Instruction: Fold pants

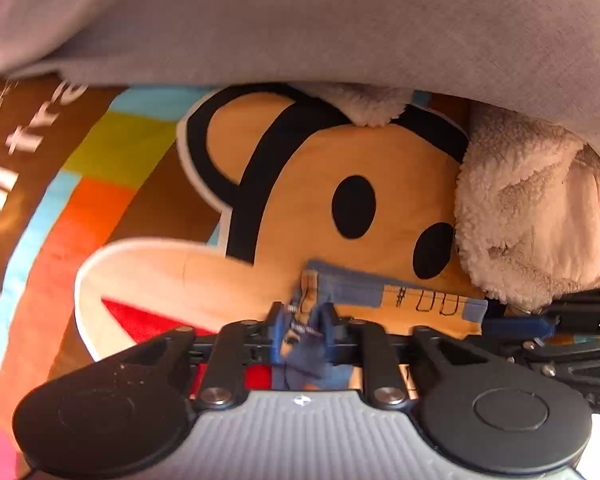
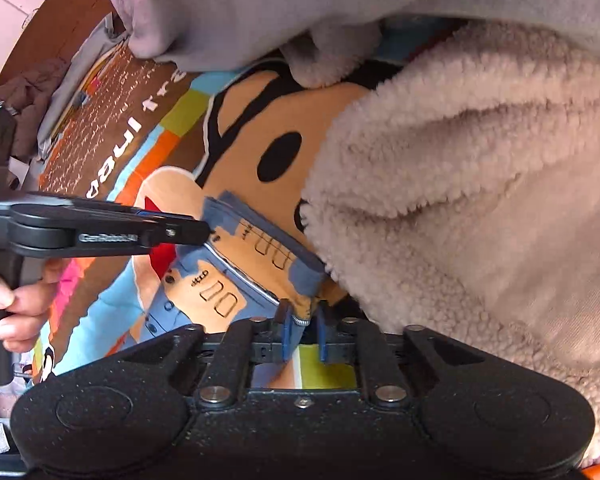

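Observation:
The pants are grey outside with a cream fleece lining. The grey cloth hangs across the top of both views, and the lining fills the right of the right wrist view. A blue waistband with a tan label stretches between the two grippers; it also shows in the right wrist view. My left gripper is shut on one end of the waistband. My right gripper is shut on the other end. The left gripper also shows from the side in the right wrist view.
Under the pants lies a brown blanket with a cartoon monkey face and coloured blocks, also in the right wrist view. A hand holds the left gripper's handle. Grey and brown clothes lie at the far left edge.

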The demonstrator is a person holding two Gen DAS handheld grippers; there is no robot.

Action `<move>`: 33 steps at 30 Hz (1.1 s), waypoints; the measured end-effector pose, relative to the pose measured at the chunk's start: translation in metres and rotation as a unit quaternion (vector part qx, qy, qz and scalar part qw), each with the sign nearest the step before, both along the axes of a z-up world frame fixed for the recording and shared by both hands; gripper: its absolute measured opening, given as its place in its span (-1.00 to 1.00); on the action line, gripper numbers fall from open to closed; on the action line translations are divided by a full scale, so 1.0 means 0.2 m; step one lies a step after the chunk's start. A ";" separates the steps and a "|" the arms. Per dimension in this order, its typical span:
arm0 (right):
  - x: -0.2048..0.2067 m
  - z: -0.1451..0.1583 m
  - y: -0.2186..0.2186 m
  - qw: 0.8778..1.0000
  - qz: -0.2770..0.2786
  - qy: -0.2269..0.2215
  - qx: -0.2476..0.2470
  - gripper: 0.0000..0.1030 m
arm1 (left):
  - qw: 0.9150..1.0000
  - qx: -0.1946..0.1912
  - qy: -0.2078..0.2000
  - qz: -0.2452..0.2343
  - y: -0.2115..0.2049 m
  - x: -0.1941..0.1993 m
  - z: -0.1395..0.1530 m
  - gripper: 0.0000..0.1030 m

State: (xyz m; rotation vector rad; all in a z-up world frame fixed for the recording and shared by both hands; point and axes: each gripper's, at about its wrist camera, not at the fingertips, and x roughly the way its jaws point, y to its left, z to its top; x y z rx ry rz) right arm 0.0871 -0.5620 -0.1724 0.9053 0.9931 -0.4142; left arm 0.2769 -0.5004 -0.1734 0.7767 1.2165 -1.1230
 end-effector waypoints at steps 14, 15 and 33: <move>0.03 -0.08 0.02 0.997 -0.074 -0.003 -0.008 -0.60 | 0.998 0.019 0.034 -0.056 -0.10 0.01 -0.06 -0.74; 0.03 -0.08 0.03 0.997 -0.073 -0.010 -0.008 -0.78 | 0.998 0.017 0.020 -0.060 -0.10 -0.02 -0.03 -0.76; 0.01 0.16 -0.03 0.989 -0.010 -0.044 -0.138 -0.85 | 0.990 -0.109 -0.034 -0.086 -0.23 -0.17 0.15 -0.76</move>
